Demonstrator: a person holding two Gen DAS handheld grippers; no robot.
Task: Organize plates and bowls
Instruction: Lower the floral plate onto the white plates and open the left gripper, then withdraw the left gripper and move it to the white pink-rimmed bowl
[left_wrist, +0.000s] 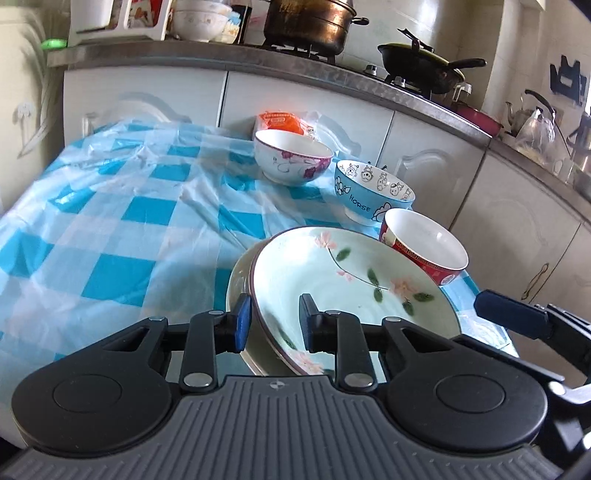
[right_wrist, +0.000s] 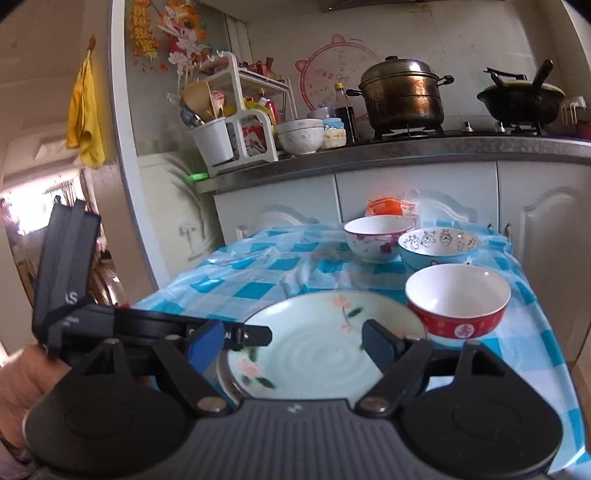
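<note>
I have the floral plate (left_wrist: 354, 291) tilted over a second plate (left_wrist: 240, 280) at the near edge of the surface (left_wrist: 110, 221), its rim between the pads of my left tool (left_wrist: 275, 323); whether they press on it yet I cannot tell. My right tool (right_wrist: 291, 347) hangs released above the plate's centre, touching nothing. I judge the step to be stacking the plates. Next I must settle the floral plate flat and let go without nudging the red bowl (right_wrist: 458, 299) at two o'clock.
</note>
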